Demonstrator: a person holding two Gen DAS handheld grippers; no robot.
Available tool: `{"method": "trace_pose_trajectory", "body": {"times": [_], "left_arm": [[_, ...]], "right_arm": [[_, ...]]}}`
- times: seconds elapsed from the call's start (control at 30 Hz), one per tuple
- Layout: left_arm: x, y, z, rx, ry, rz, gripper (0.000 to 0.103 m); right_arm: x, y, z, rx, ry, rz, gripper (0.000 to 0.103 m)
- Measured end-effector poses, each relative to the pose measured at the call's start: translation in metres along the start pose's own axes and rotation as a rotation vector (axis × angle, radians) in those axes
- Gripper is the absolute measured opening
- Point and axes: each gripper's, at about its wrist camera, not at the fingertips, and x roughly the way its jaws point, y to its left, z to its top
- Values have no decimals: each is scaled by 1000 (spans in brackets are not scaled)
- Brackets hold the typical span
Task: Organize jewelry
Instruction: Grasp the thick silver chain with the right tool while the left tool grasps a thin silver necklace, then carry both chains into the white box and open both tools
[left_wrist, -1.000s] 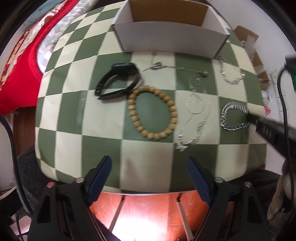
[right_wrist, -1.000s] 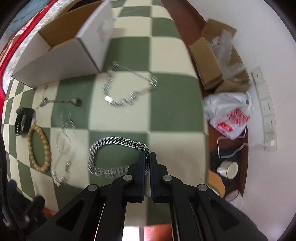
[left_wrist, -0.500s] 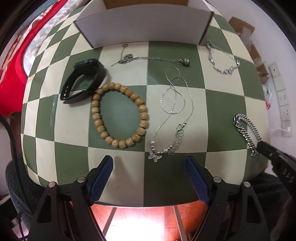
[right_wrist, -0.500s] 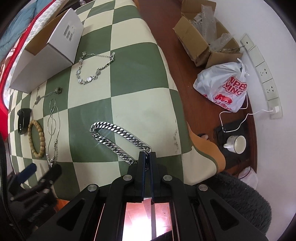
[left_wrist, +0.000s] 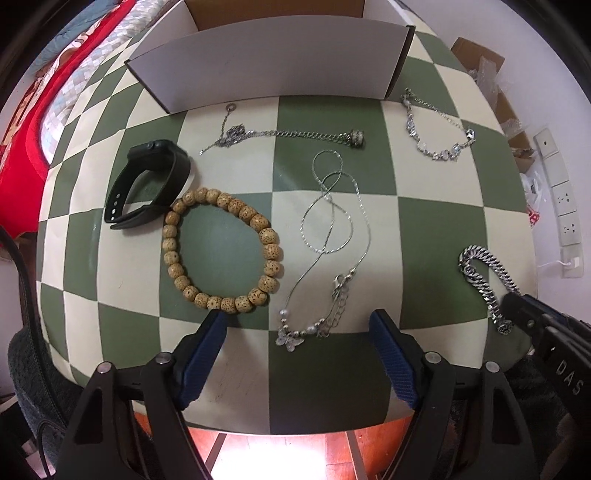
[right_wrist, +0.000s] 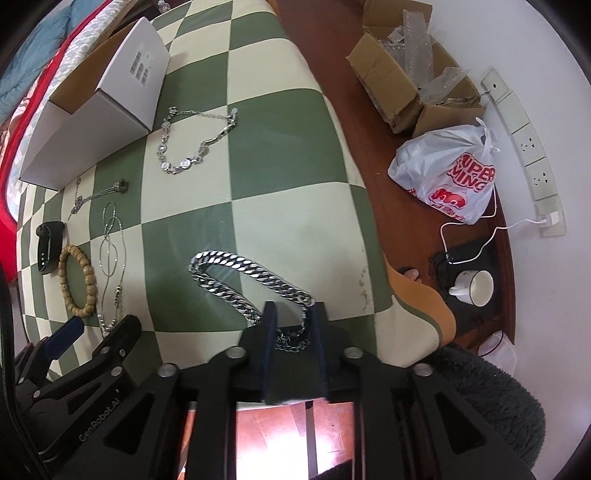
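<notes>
A heavy silver chain bracelet (right_wrist: 236, 273) lies folded near the right edge of the chequered cloth (right_wrist: 277, 166). Its clasp end sits between the parted fingers of my right gripper (right_wrist: 293, 325), which is open. In the left wrist view the same chain (left_wrist: 484, 273) is at far right, with the right gripper (left_wrist: 513, 308) at its near end. My left gripper (left_wrist: 299, 347) stands open at the table's front edge, just before a thin necklace's butterfly charm (left_wrist: 290, 341) and beside a wooden bead bracelet (left_wrist: 267, 236). The white open box (left_wrist: 273, 70) stands at the back.
A black smart band (left_wrist: 162, 162), a pendant chain (left_wrist: 295, 133) and a crystal-link bracelet (left_wrist: 436, 153) also lie on the cloth. To the right on the floor are cardboard boxes (right_wrist: 399, 85), a white plastic bag (right_wrist: 443, 173) and a cup (right_wrist: 474, 288). Red bedding (left_wrist: 22, 147) lies left.
The right gripper's fingers, shut on the chain's end before, have parted, and the chain has been dragged toward the near right edge. The left gripper has moved closer over the table.
</notes>
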Motion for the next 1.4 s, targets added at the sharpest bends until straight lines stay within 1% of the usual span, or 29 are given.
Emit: {"method": "trace_pose_trajectory", "body": {"times": [0.03, 0.07, 0.1, 0.13, 0.17, 0.2, 0.27, 0.3, 0.33, 0.37, 0.4, 0.47, 0.53, 0.57, 0.83, 0.93, 1.0, 1.13, 1.4], "left_arm": [[-2, 0, 1, 4, -15, -24, 60], [-3, -1, 1, 6, -22, -38, 57], [-4, -8, 10, 17, -30, -35, 47], [-7, -11, 12, 39, -45, -38, 30], [-9, -13, 13, 56, -52, -37, 18], [-9, -15, 14, 69, -47, -38, 3], [-11, -14, 18, 68, -42, -42, 2], [-12, -14, 18, 63, -41, -46, 2], [-13, -12, 18, 56, -35, -54, 1], [-14, -9, 19, 52, -30, -61, 1], [-9, -4, 18, 49, -25, -69, 0], [-12, 3, 13, 52, -12, -79, 0], [-24, 11, 9, 51, -5, -98, 0], [-26, 18, 1, 50, -12, -101, 0], [-80, 54, -2, 37, -102, -120, 0], [-98, 58, 1, 37, -140, -132, 0], [-106, 51, 8, 36, -162, -141, 0], [-135, 49, 15, 49, -217, -165, 0], [-194, 52, 29, 86, -326, -200, 0]], "right_arm": [[0, 2, 0, -2, 1, 1, 32], [0, 4, 0, -4, 1, -2, 33], [0, 6, 0, -9, 1, -8, 36], [0, 8, 1, -13, -1, -14, 37], [0, 9, 1, -17, -4, -21, 37], [0, 10, 1, -21, -6, -29, 37], [0, 11, 2, -27, -6, -36, 37], [-1, 12, 2, -31, -7, -41, 34], [-2, 13, 1, -38, -13, -53, 19], [-2, 11, 2, -40, -21, -53, 6], [-2, 10, 2, -37, -23, -39, 5], [-3, 6, 1, -20, -28, -14, 4], [-5, 3, -2, -4, -39, 14, 4], [-7, 1, -2, 1, -48, 21, 4], [-40, -2, -3, 39, -118, 120, 4], [-54, 4, -1, 30, -143, 135, 4], [-63, 8, 1, 22, -155, 146, 4], [-85, 18, 3, 9, -185, 171, 4], [-141, 39, 13, -15, -267, 212, 3]]}}
